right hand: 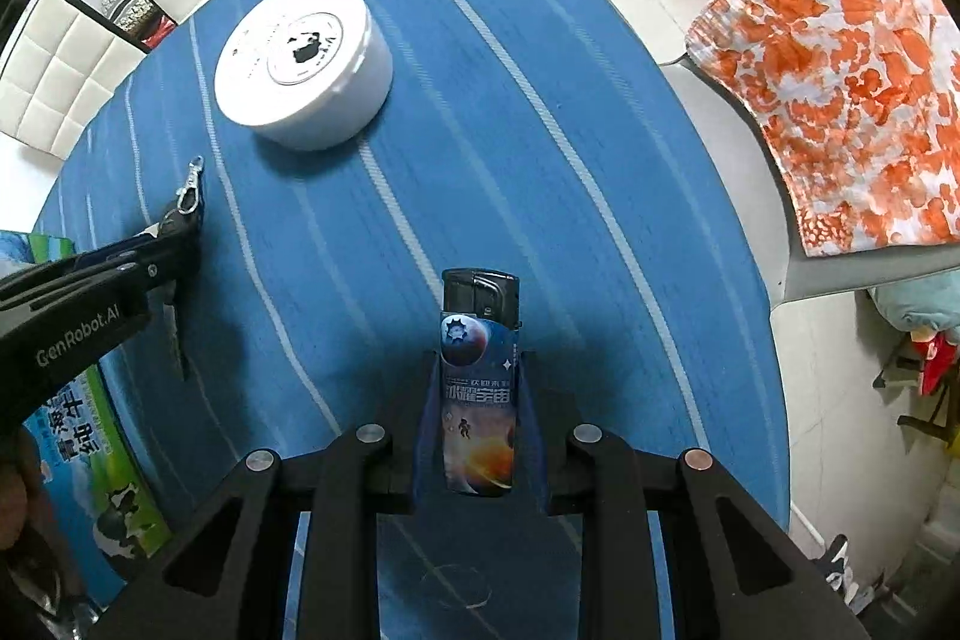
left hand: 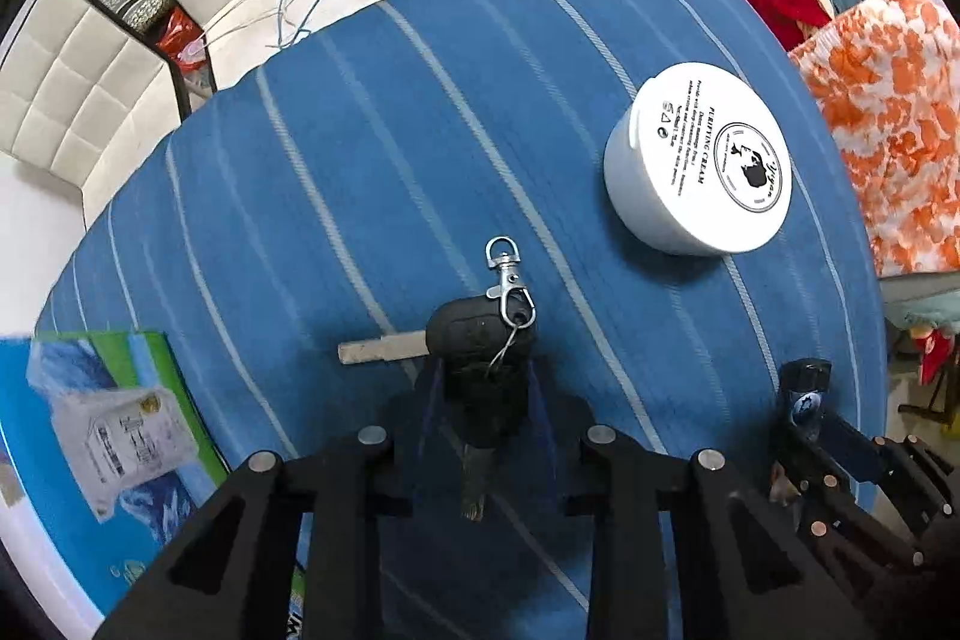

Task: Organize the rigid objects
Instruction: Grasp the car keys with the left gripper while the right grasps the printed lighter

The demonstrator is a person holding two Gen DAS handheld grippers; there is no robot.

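The left hand-held gripper (left hand: 485, 388) pinches the stiff, light car key (left hand: 480, 340) by its head, while the right hand-held gripper (right hand: 478, 388) pinches a hard, slick lighter (right hand: 479, 388) at its body.

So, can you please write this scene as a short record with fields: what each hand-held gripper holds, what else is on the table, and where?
surface: table with blue striped cloth
left hand-held gripper: shut on a black car key, metal blade pointing left, silver clasp on its ring
right hand-held gripper: shut on a lighter, space print, black cap away from the camera
white cream jar: lid on, standing on the cloth beyond both grippers, untouched
milk carton box: at the table's left edge
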